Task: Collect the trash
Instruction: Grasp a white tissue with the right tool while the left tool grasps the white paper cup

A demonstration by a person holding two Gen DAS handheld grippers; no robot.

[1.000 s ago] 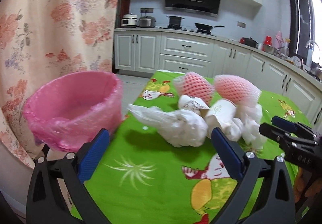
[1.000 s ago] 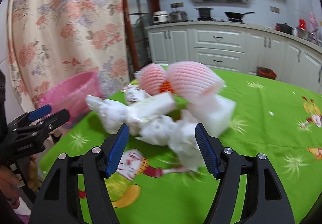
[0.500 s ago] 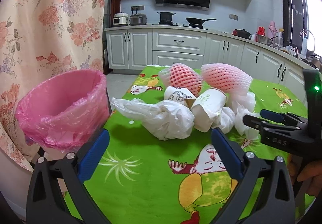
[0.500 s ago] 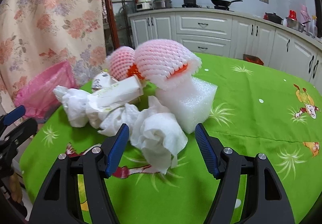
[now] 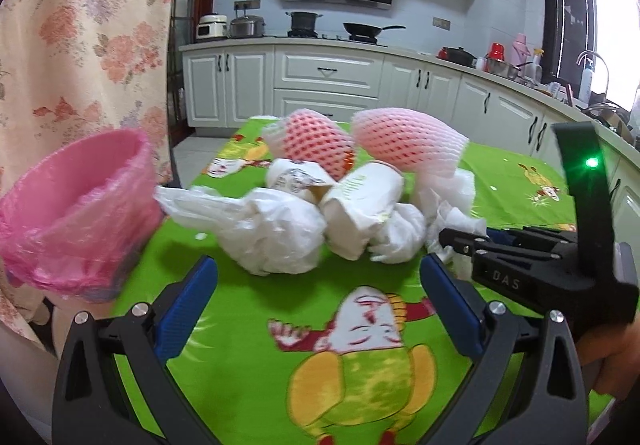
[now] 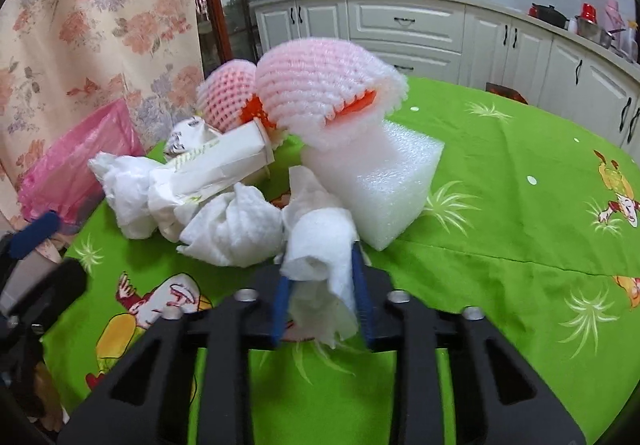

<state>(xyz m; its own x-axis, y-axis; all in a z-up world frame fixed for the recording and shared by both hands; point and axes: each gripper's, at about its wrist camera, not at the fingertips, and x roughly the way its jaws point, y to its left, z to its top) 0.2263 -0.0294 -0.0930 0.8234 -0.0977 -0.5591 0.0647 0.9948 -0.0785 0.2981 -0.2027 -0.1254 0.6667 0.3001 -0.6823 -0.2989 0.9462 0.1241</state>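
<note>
The right tongs [image 6: 322, 277] pinch a crumpled paper towel [image 6: 320, 245] at the near edge of the trash pile, low centre of frame, apparently not yet lifted. The left tongs [image 5: 320, 293] hang spread. Next: carry it to the pink-lined bin [image 5: 76, 213], left edge.

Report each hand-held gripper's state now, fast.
Left hand-held gripper: open, empty, short of the trash pile.
Right hand-held gripper: closed on a crumpled white tissue.

Left tongs [image 5: 318, 299] agape, right tongs [image 6: 320, 295] clamped.
</note>
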